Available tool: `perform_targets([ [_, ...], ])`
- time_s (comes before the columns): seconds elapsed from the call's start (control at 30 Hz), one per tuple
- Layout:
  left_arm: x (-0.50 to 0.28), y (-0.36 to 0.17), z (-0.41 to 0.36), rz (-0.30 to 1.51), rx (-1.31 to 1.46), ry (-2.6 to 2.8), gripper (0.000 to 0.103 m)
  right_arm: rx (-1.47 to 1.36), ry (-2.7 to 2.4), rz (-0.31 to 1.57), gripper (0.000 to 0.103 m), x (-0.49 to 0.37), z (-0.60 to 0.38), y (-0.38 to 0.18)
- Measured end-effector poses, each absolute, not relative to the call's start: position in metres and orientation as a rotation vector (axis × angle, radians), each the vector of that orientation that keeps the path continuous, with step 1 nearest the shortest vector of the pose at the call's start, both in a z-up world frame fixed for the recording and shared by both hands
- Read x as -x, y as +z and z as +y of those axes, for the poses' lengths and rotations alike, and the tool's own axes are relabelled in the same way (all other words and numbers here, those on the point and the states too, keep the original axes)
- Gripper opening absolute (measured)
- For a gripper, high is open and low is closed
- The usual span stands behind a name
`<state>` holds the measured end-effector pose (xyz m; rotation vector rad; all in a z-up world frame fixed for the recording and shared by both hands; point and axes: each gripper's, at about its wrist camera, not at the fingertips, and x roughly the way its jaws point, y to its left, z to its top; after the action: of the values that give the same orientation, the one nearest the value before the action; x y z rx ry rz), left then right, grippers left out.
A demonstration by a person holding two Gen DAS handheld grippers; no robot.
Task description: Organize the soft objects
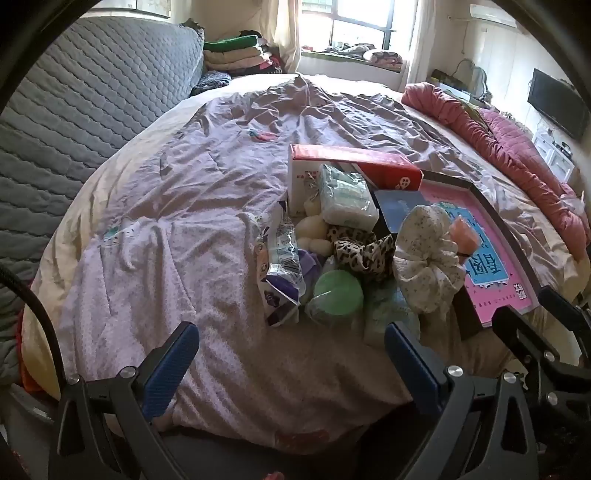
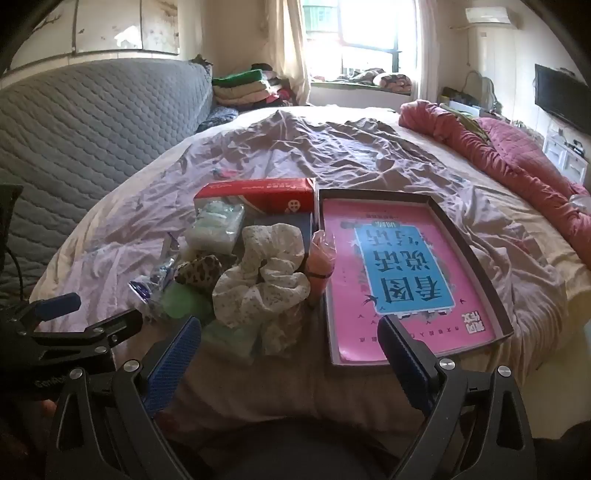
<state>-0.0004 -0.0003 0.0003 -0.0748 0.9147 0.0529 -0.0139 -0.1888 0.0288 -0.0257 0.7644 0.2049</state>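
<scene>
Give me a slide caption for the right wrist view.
Open right gripper faces a floral scrunchie beside a pink-lined box on the bed.

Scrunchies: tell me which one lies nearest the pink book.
The white floral scrunchie; it sits beside the pink book, while the leopard-print scrunchie lies farther left.

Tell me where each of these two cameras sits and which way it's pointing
Left wrist: rides the left tongs, held open above the near edge of the bed, facing the window; the pile's green tub lies ahead, and the right tongs' frame shows at right.
Right wrist: rides the right tongs, open, a little further right, facing the same way; the pink book in its tray lies ahead, and the left tongs show at left.
Shared: the floral scrunchie, red box, bed and window.
</scene>
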Motion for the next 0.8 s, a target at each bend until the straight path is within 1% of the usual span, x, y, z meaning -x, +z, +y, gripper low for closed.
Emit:
perform_targets([
  [0.27,0.003,0.000,-0.001,0.934,0.064,0.058,0.101,0.027,0.205,0.763,0.097,0.019,-0.190,0.031],
  [0.8,0.011,0.008,-0.011,0.913,0.028,0.067,0.101,-0.024,0.191,0.742,0.097,0.028,-0.205,0.039],
])
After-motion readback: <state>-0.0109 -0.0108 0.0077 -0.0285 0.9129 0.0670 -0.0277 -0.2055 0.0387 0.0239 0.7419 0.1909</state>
